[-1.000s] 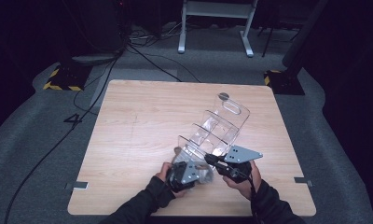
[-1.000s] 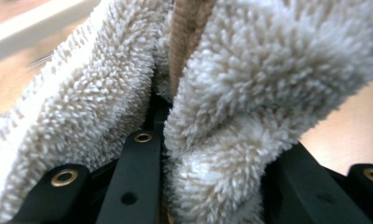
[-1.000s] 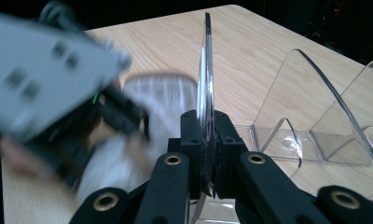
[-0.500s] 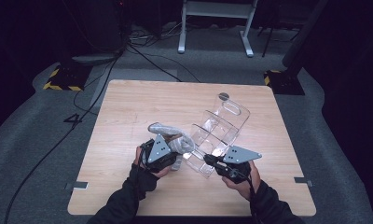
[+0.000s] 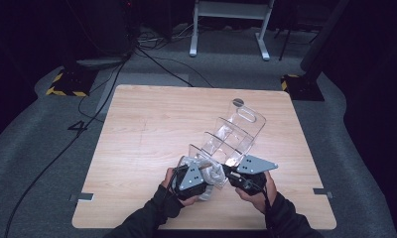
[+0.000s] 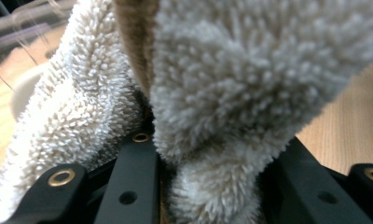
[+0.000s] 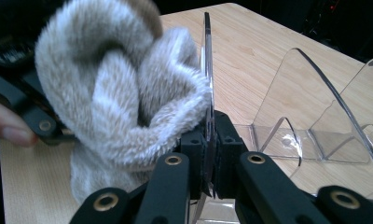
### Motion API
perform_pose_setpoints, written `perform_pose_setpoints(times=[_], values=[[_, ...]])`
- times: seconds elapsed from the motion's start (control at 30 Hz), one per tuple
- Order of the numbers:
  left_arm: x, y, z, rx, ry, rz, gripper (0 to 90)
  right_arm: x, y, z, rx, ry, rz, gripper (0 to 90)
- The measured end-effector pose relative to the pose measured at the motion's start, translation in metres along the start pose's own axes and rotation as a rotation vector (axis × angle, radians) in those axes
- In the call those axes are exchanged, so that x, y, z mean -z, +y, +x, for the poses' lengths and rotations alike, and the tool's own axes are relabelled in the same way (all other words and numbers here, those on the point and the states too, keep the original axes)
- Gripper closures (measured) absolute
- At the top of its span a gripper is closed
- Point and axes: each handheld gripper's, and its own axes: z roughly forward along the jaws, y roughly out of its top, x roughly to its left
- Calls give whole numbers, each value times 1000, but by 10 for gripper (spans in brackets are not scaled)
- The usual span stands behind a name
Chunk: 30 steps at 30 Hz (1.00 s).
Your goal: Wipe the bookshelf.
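A clear acrylic rack (image 5: 234, 131) with several upright dividers stands on the wooden table (image 5: 147, 134), right of centre. My right gripper (image 5: 230, 173) is shut on the rack's nearest panel (image 7: 206, 70); in the right gripper view the thin clear sheet sits pinched between the jaws of that gripper (image 7: 208, 140). My left gripper (image 5: 196, 174) is shut on a fluffy cream cloth (image 5: 212, 176). The bunched cloth (image 6: 231, 70) rises from between the left gripper's (image 6: 208, 154) jaws. The cloth (image 7: 124, 93) presses against the outer face of that panel.
A small grey disc (image 5: 238, 102) lies on the table behind the rack. Metal clips (image 5: 81, 197) (image 5: 321, 192) sit at the table's left and right edges. Cables (image 5: 152, 59) and a white stand (image 5: 229, 29) lie on the floor beyond the far edge.
The left hand swung out to the left with the cloth, then came back right against the rack's nearest panel. The right gripper kept its grip and stayed still.
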Motion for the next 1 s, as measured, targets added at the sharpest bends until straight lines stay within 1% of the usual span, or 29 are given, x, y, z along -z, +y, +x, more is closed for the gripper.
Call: perform_pose_setpoints(times=[0.07, 0.1, 0.13, 0.17, 0.23, 0.27, 0.33, 0.37, 0.43, 0.5, 0.53, 0.57, 0.63, 0.7, 0.77, 0.8, 0.83, 0.87, 0.9, 0.93, 1.0], values=[[0, -3, -1, -18, 11, 27, 694, 0, 0, 0, -4, 0, -1, 857], [-2, -6, -1, -28, 18, 56, 693, 0, 0, 0, -4, -1, -2, 857], [-5, -11, -1, -46, 27, 107, 692, 0, 0, 0, -5, -1, -2, 857], [-7, -16, 0, -49, 34, 139, 692, 1, -1, 0, -7, 3, -3, 851], [-9, -23, 3, -37, 28, 169, 691, 3, -2, 1, 1, 7, -7, 823], [-9, -26, 5, -28, 28, 176, 691, 5, -2, 1, 8, 9, -7, 814], [-7, -28, 8, -7, 19, 171, 691, 11, -3, 0, 4, 21, -13, 784], [-6, -28, 8, -3, 16, 170, 690, 16, -4, -1, 3, 37, -20, 769], [-3, -29, 9, -9, 10, 178, 689, 25, -5, -3, 8, 31, -30, 755], [-1, -31, 10, 0, -4, 189, 690, 36, -7, -8, 1, 25, -36, 733], [0, -32, 10, -4, -9, 194, 690, 42, -9, -11, -2, 19, -38, 731], [1, -33, 10, -1, -16, 201, 689, 47, -11, -15, 0, 4, -45, 725], [2, -33, 9, -1, -23, 204, 687, 57, -15, -26, -28, -28, -51, 703], [2, -33, 7, 12, -46, 203, 686, 64, -19, -35, -18, -75, -58, 689], [1, -32, 2, 12, -68, 197, 685, 68, -22, -46, -12, -122, -55, 680], [-1, -30, -3, 11, -97, 191, 685, 70, -23, -50, -8, -132, -61, 671], [-2, -29, -7, 5, -115, 189, 685, 71, -23, -58, -6, -152, -67, 662], [-6, -26, -16, -20, -140, 192, 685, 72, -24, -63, -9, -159, -60, 652], [-6, -26, -16, -20, -140, 192, 684, 71, -26, -73, -27, -163, -40, 643], [-10, -22, -27, -37, -173, 189, 684, 69, -29, -79, -44, -173, -33, 640], [-13, -20, -34, -59, -188, 192, 682, 63, -38, -87, -54, -176, -6, 627]])
